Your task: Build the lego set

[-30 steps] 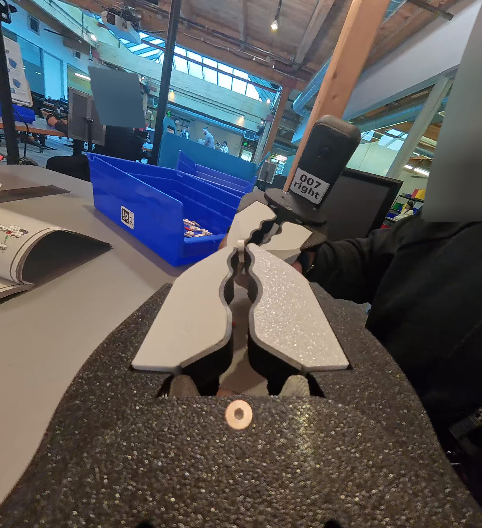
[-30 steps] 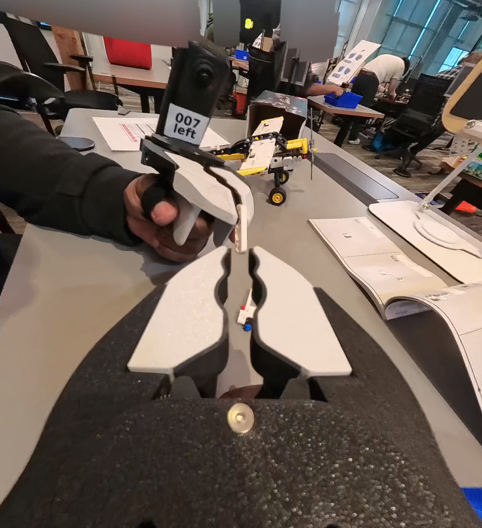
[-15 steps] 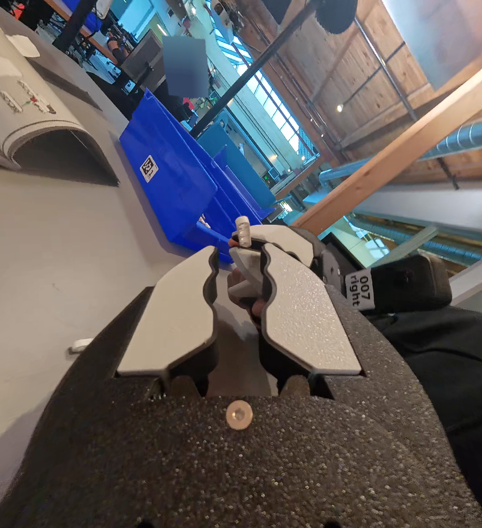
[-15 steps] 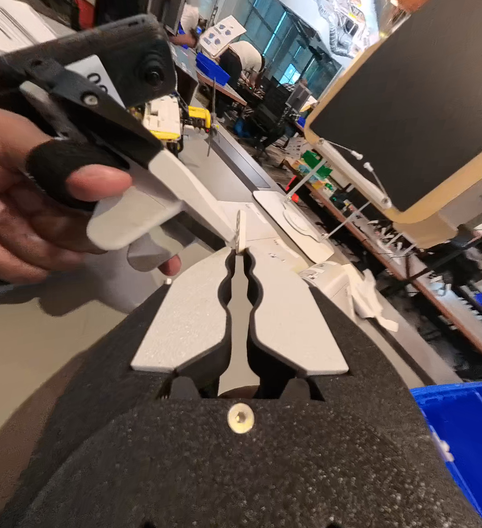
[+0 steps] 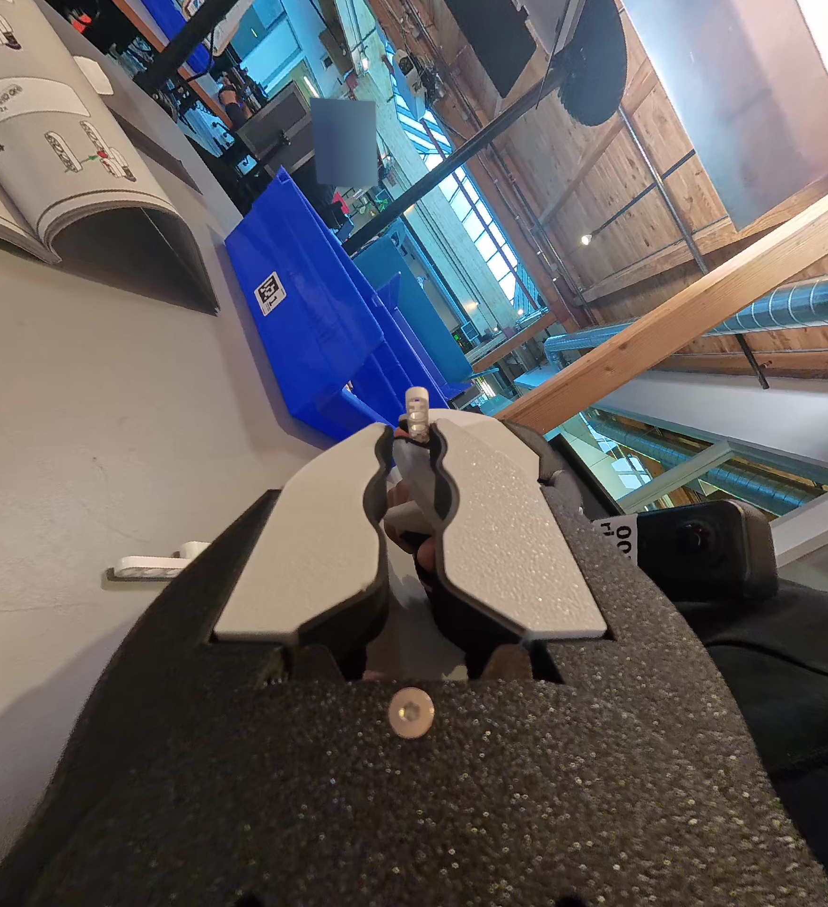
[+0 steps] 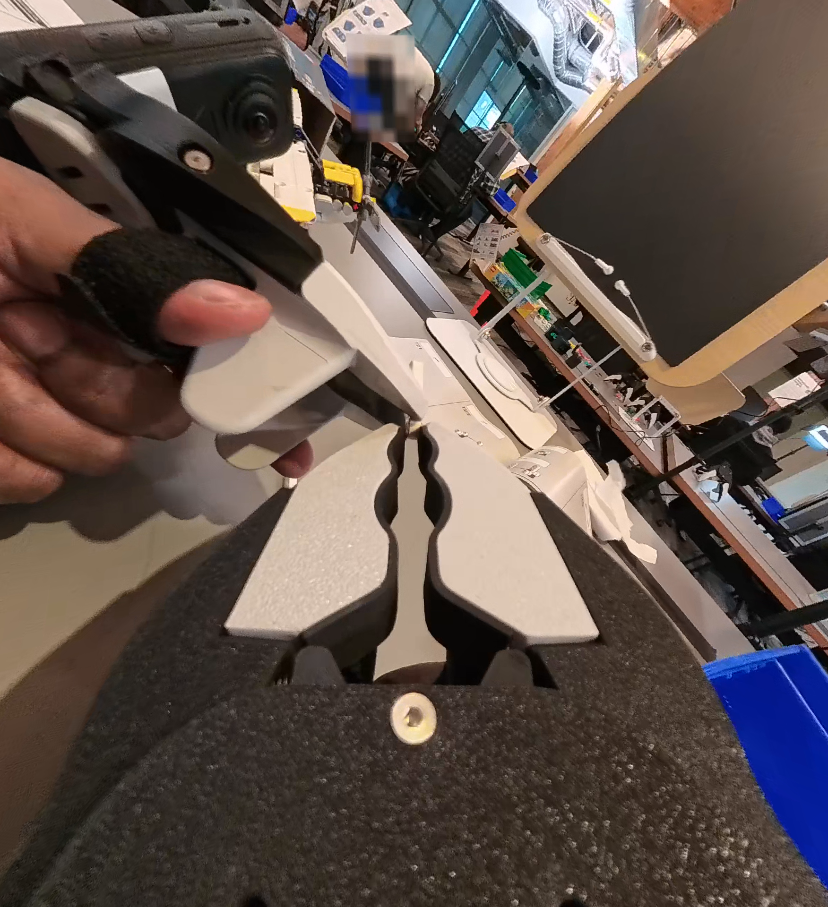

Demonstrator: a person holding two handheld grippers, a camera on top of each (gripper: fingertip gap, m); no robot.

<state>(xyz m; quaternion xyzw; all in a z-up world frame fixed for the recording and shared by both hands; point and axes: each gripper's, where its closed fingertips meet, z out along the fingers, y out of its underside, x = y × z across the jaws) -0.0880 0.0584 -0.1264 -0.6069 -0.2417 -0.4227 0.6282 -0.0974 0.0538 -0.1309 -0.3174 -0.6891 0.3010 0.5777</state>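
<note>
Where the two sets of fingertips meet, well above the grey table (image 5: pixel 83 417), a small white plastic piece (image 5: pixel 416 410) stands upright.

- Right gripper (image 6: pixel 413 431): jaws nearly together, tips nipping the lower end of the piece. Only a cream sliver shows in its own view.
- Left gripper (image 5: pixel 414 434): jaws narrowed around the same piece, not fully together. The right-side pad looks to be against it. On the other side there is a dark slit with a speck of red, so I cannot tell whether that pad presses.
- The piece: short, pale, slightly translucent, with a rounded top and holes or slots through its face. Its upper half sticks out clear above the tips.
- Handling, as a judgement: very light, stiff, and smooth enough to twist or pop out of a pinch. It is probably not fragile but is easily dropped. The flat faces low on the body seem the best hold, not the rounded end.
- A hand (image 6: pixel 58 319) grips the left gripper's handle, with a black strap over one finger.
- Farther out: a blue bin (image 5: pixel 314 333), an open booklet (image 5: pixel 58 162), a loose white part (image 5: pixel 152 564) lying flat on the table, and a yellow-and-white toy vehicle (image 6: pixel 314 191) behind.
</note>
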